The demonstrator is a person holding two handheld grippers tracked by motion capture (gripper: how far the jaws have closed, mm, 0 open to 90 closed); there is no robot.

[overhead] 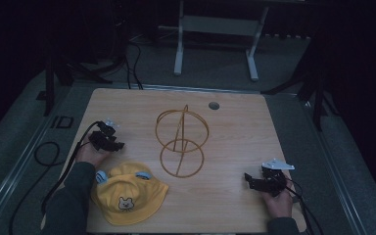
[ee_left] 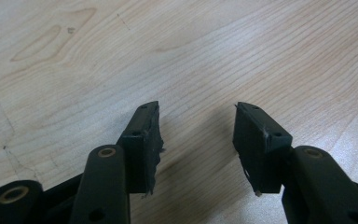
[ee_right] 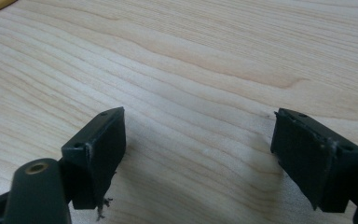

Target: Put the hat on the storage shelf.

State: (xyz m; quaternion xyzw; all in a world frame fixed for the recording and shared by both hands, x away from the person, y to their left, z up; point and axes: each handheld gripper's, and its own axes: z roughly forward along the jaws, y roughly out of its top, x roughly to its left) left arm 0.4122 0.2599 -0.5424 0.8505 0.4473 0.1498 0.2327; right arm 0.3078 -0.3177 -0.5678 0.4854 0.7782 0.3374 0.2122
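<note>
High view: dim, so take fine detail loosely
Left gripper point(overhead: 111, 142): sits on the table point(overhead: 235, 122) just above the yellow hat point(overhead: 127, 195), jaws apart, holding nothing
Right gripper point(overhead: 252, 180): near the right edge, jaws spread wide, also empty
Wire stand point(overhead: 182, 142): gold, upright mid-table, between both grippers

High view looks down on the table point(overhead: 235, 127); both gripper views skim its wood closely.
</note>
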